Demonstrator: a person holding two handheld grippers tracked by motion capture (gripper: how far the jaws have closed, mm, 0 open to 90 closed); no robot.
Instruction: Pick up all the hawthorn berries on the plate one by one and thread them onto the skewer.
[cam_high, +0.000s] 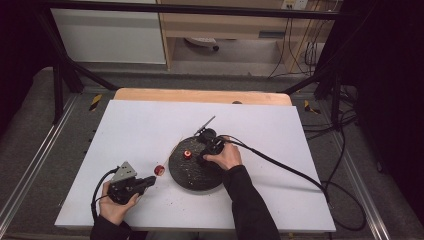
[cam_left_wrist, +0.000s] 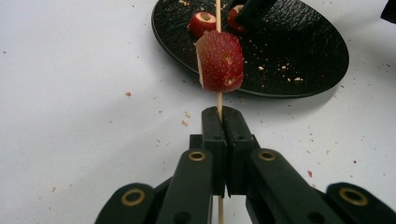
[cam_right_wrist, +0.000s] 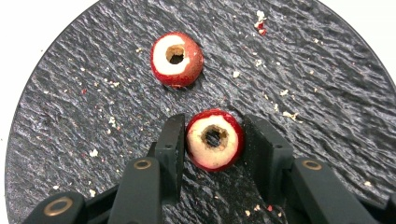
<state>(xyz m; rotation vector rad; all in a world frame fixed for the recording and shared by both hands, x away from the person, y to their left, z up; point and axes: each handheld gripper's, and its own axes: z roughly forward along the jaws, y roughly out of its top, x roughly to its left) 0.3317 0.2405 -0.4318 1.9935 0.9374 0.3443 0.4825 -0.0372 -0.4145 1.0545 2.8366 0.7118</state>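
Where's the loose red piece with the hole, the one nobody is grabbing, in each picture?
High view: the loose red piece sits on the upper left part of the black plate.
Left gripper view: near the top, on the plate, just left of the stick.
Right gripper view: upper middle, above the gripped red piece.
Shared landmark: the black plate.
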